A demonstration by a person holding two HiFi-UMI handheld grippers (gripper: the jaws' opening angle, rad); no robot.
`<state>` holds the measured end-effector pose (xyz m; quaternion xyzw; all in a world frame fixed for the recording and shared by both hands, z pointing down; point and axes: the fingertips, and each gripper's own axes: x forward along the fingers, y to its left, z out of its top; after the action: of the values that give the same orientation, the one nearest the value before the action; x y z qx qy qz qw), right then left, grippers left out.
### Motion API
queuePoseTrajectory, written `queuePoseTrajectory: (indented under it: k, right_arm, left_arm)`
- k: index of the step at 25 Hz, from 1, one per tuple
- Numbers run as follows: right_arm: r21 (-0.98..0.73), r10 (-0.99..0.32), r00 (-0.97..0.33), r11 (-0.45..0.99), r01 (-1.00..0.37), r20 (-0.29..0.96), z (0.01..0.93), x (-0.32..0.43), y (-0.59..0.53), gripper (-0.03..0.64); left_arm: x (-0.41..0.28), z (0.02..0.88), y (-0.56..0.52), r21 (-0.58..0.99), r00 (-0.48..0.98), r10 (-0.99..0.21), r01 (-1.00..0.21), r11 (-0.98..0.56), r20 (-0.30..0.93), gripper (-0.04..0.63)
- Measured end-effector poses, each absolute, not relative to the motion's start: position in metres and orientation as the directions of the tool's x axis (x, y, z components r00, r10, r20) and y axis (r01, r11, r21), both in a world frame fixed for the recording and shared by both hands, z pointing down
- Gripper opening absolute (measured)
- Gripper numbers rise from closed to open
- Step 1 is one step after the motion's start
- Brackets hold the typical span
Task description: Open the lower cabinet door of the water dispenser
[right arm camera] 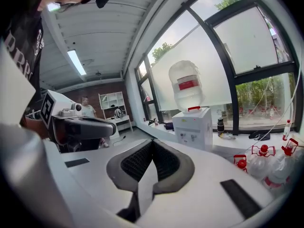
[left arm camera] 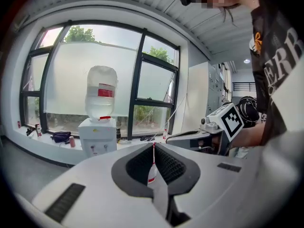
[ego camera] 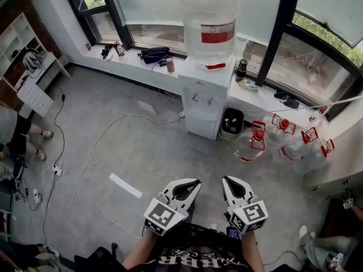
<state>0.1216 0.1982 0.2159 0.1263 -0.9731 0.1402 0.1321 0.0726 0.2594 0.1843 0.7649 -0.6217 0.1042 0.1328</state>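
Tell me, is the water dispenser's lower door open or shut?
Shut: the lower door lies flush in the white water dispenser, no gap showing.

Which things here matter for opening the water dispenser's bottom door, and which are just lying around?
For the job: water dispenser, its lower door, left gripper, right gripper.
Lying about: spare jugs, bin, floor cable, bag.

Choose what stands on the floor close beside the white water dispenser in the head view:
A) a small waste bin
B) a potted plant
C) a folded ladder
A: a small waste bin with a dark inside stands on the floor just right of the water dispenser in the head view.
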Motion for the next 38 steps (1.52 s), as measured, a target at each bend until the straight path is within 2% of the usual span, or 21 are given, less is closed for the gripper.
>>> queuePoseTrajectory:
  k: [9,15,26,30,38]
  right_arm:
    - [-0.213,-0.314,-0.878,0.889,-0.406,0.362,0.255,-0.008,0.116,0.012]
    - [-0.174,-0.393,-0.82,0.85,-0.496,0.416,0.272,-0.05,0.062,0.012]
    - [-0.119,-0.391,-0.76,0.847,-0.518,0.519,0.388,-0.056,-0.043,0.029]
    - [-0.11,-0.364,-0.769,0.867,-0.486,0.525,0.447,-0.06,-0.086,0.083]
    - [-0.143,-0.305,-0.759,0.876,-0.46,0.575,0.592,-0.07,-0.146,0.173]
  left_arm:
    - [-0.069,0.224,0.197,0.096,0.349,-0.869,-0.936,-0.338,0.35,0.017]
    - [-0.115,0.253,0.15,0.061,0.441,-0.817,-0.89,-0.453,0.372,0.017]
    - [-0.104,0.323,0.063,0.111,0.524,-0.745,-0.841,-0.53,0.412,0.017]
    - [-0.098,0.356,0.021,0.106,0.535,-0.732,-0.831,-0.546,0.422,0.017]
    - [-0.109,0.46,-0.049,0.1,0.492,-0.697,-0.847,-0.522,0.522,0.018]
